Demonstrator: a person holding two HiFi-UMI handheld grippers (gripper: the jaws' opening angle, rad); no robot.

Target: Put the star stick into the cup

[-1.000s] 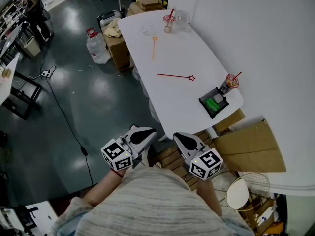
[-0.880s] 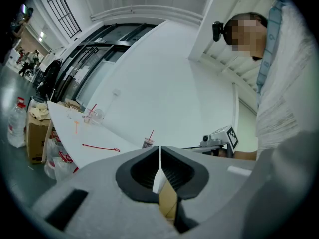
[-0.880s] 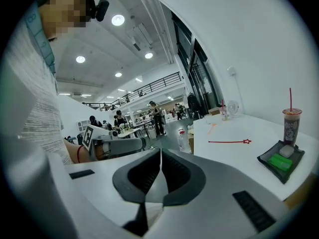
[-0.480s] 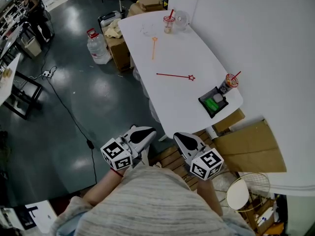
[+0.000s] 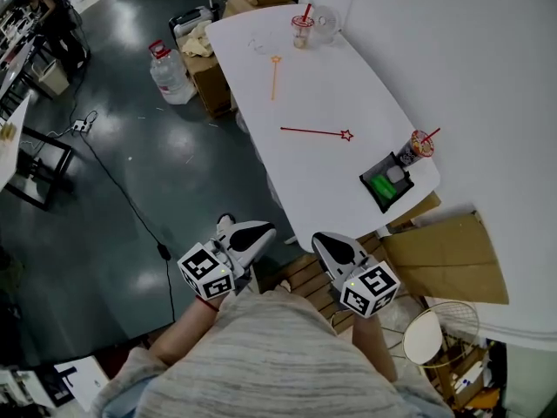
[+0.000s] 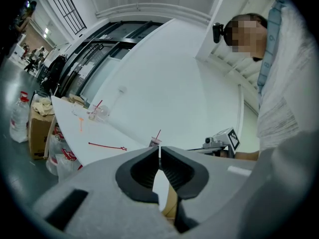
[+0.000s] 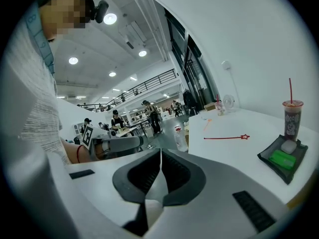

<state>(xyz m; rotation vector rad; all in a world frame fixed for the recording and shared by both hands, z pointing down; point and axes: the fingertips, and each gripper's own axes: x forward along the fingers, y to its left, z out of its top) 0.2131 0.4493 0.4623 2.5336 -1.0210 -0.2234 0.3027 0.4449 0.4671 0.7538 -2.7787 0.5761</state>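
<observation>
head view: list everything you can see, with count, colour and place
table: 1, white, stretching away from the person
star stick: 1, red, flat at mid-table
orange stick: 1, orange, flat toward the far end
far cup: 1, red straw, far end
near cup: 1, red straw, right edge beside the tray
tray: 1, black, near right corner, holding a green block and a white piece
water bottle: 1, clear, red cap, on the floor left of the table
flat cardboard: 1, brown, right of the near end
left gripper: 1, white, shut, empty
right gripper: 1, white, shut, empty
</observation>
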